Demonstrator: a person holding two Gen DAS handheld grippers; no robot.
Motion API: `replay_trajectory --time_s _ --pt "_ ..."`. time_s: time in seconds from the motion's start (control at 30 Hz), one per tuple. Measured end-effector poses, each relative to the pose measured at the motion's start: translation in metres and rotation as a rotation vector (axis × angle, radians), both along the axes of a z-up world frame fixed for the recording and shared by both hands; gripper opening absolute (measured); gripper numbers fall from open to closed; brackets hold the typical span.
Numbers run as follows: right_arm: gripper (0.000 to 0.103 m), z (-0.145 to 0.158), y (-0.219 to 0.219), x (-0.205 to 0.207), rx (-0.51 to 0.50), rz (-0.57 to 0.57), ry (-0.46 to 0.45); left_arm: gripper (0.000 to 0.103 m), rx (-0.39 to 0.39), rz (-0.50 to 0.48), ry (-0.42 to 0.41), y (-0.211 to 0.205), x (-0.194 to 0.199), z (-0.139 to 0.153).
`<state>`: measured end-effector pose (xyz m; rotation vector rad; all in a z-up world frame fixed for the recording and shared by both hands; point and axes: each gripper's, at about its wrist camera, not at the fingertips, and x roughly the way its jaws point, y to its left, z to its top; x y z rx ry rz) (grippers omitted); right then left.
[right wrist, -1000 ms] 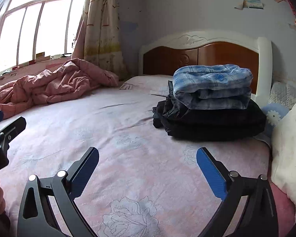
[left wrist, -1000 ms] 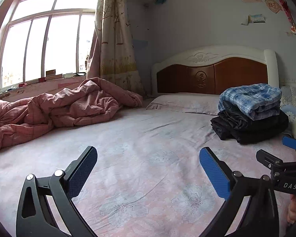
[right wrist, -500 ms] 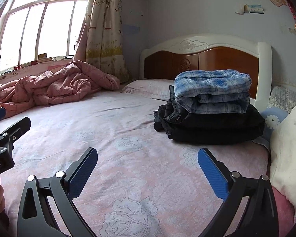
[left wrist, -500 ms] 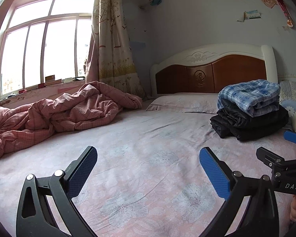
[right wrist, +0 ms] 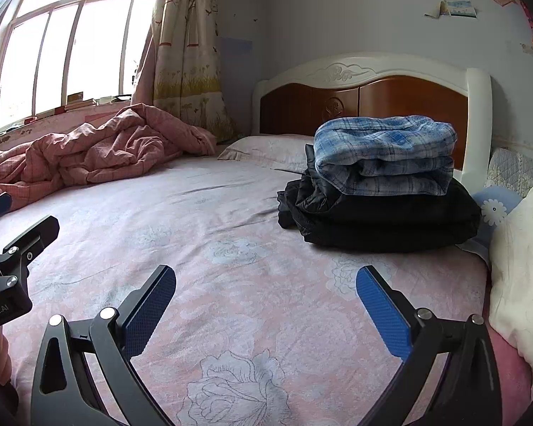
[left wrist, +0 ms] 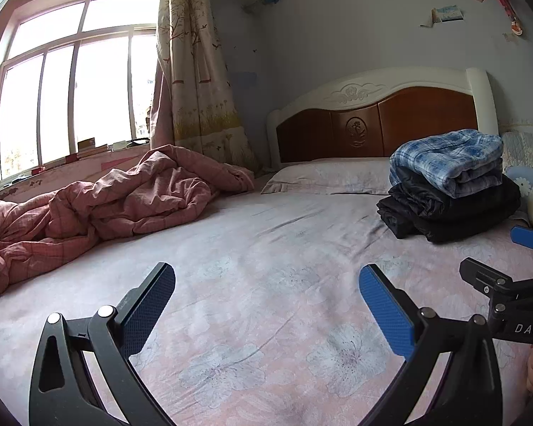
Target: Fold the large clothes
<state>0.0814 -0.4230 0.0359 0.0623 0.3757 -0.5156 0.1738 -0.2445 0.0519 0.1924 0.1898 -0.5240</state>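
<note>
A bed (left wrist: 266, 234) with a pink floral sheet fills both views, a crumpled pink quilt (left wrist: 99, 202) heaped by the window. Near the wooden headboard (right wrist: 366, 103) sits a stack of folded clothes: a blue plaid shirt (right wrist: 383, 152) on top of black garments (right wrist: 376, 220). The left gripper (left wrist: 266, 305) and right gripper (right wrist: 266, 301) hover above bare sheet, fingers spread wide apart, holding nothing

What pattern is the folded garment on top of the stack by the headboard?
Blue and white plaid. The folded garment shows best in the right wrist view, atop black clothes.
</note>
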Motion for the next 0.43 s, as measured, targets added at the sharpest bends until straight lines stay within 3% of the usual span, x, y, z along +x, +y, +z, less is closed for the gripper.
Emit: replay_trajectory --time_s 0.43 --pt "0.103 -0.0006 -0.0025 0.0027 0.01 0.005 0.006 0.103 0.055 -0.027 -0.003 -0.0066 -0.004 -0.0039"
